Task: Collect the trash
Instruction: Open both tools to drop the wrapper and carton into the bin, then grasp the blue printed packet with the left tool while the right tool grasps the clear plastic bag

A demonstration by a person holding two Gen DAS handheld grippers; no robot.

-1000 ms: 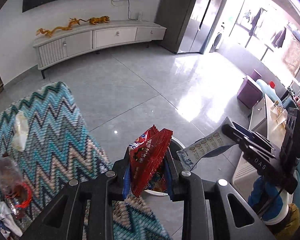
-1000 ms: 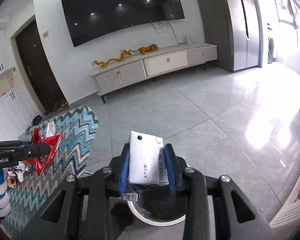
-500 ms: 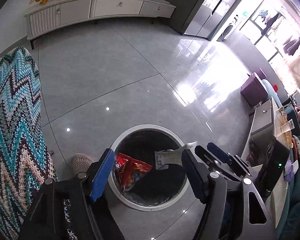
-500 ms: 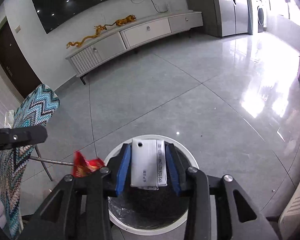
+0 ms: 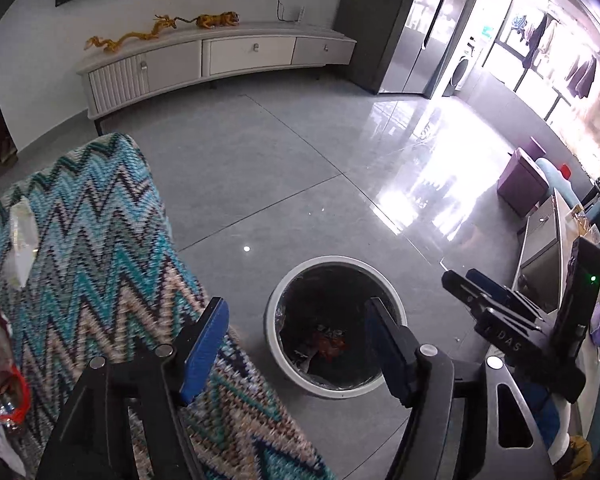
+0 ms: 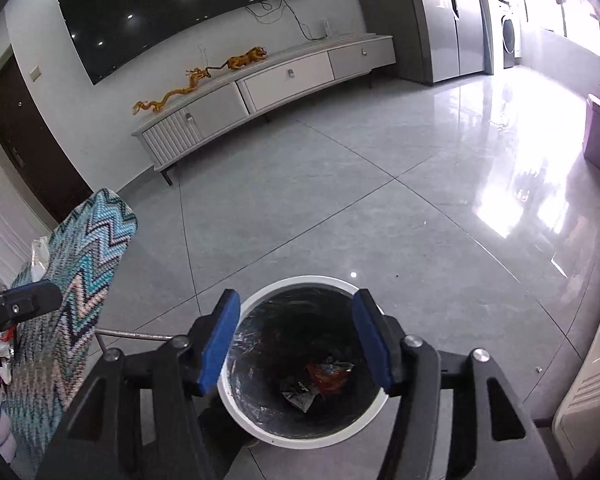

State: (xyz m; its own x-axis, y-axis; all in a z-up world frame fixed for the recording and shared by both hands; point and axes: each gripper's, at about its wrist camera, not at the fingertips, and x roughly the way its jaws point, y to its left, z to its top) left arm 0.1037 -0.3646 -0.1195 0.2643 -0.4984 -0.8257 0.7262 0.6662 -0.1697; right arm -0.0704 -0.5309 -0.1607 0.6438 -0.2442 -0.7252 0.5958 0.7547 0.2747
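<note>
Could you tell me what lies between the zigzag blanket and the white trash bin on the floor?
In the left wrist view, only bare grey floor tile separates the zigzag blanket from the trash bin. The right wrist view adds a thin metal rod there.

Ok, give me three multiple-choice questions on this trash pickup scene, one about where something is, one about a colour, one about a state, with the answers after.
1. Where does the red snack wrapper lie?
A. on the zigzag cloth
B. at the bottom of the trash bin
C. on the TV cabinet

2. What colour is the bin's rim?
A. white
B. purple
C. yellow

3. How do the jaws of the right gripper stand?
A. shut on a white packet
B. shut on nothing
C. open with nothing between them

Answers:
1 B: the wrapper shows inside the bin's dark liner in both wrist views.
2 A: a white ring runs round the black liner.
3 C: the blue pads stand wide apart over the bin, and the left gripper is open too.
</note>
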